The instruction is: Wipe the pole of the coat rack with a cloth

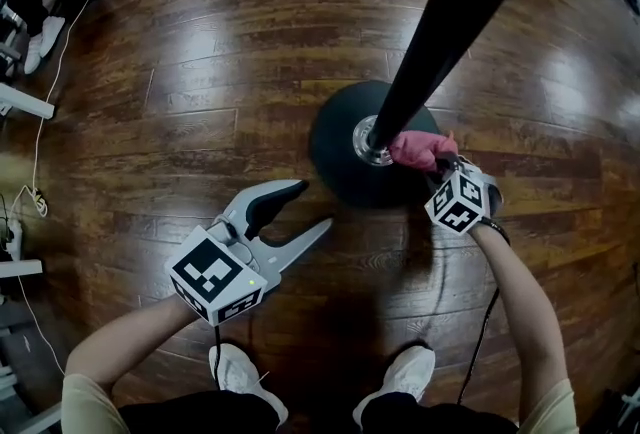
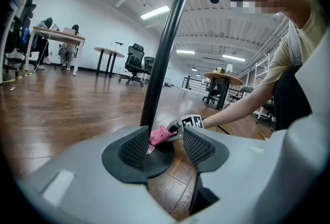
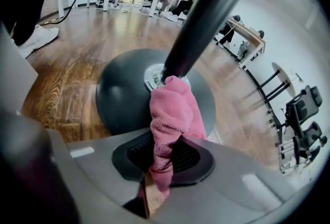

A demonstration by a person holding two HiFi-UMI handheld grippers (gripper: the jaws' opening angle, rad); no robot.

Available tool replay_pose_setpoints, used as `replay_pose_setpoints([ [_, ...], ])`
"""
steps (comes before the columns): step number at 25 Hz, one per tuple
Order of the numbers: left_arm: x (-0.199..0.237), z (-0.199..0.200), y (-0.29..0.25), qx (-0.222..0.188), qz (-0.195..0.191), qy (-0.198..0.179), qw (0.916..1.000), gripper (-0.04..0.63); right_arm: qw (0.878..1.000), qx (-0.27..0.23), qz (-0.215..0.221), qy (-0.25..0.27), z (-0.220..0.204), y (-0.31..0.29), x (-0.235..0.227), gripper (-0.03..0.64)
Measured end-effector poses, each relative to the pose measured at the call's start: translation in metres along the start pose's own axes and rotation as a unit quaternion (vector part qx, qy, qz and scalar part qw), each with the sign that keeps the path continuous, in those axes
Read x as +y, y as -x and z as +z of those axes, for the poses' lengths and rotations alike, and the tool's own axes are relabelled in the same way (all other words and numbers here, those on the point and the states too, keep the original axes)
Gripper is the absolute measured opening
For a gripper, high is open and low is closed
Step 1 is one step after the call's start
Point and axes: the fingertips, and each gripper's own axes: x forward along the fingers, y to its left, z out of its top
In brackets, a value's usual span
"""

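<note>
Grey left gripper (image 1: 312,205) and right gripper (image 1: 438,160) bear black-and-white marker cubes (image 1: 215,274); beige sleeves (image 1: 85,402) at 7 and 5 o'clock, white shoes (image 1: 240,377) at 6.

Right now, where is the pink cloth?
In the head view the pink cloth sits right of centre, clamped in the right gripper and pressed against the foot of the pole, just above the round black base.

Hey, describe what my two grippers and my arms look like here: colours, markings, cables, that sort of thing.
Both the left gripper and right gripper are grey plastic with long tapered jaws lined by black ribbed pads. Each carries a white cube printed with black square markers. A thin black cable trails from the right one. The person wears short pale beige sleeves.
</note>
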Motion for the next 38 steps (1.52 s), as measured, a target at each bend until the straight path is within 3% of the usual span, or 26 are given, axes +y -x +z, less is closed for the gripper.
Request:
replay_pose_setpoints([
  [3, 0.001, -0.001, -0.001, 0.002, 0.005, 0.008, 1.0000, 0.192, 1.000, -0.001, -0.001, -0.030, -0.001, -0.010, -0.028, 0.052],
  [12, 0.027, -0.016, 0.024, 0.015, 0.046, 0.030, 0.9984, 0.192, 0.985, -0.113, 0.083, -0.100, 0.051, -0.044, -0.083, 0.052],
  [16, 0.041, -0.024, 0.042, 0.021, 0.075, 0.044, 0.9960, 0.192, 0.977, -0.135, 0.148, -0.072, 0.083, -0.058, -0.087, 0.052],
  [20, 0.053, -0.034, 0.058, 0.033, 0.103, 0.054, 0.9927, 0.189, 0.961, -0.142, 0.235, -0.028, 0.114, -0.069, -0.080, 0.051],
  [27, 0.064, -0.045, 0.083, 0.035, 0.144, 0.078, 0.9858, 0.187, 0.910, -0.153, 0.373, 0.093, 0.159, -0.077, -0.062, 0.051],
  [30, 0.067, -0.048, 0.093, 0.038, 0.159, 0.089, 0.9825, 0.187, 0.881, -0.163, 0.415, 0.156, 0.166, -0.076, -0.052, 0.051],
  [35, 0.074, -0.044, 0.104, 0.037, 0.179, 0.093, 0.9788, 0.187, 0.842, -0.161, 0.469, 0.212, 0.176, -0.074, -0.030, 0.051],
  [38, 0.077, -0.037, 0.103, 0.031, 0.184, 0.091, 0.9782, 0.187, 0.802, -0.157, 0.525, 0.239, 0.182, -0.061, -0.003, 0.051],
])
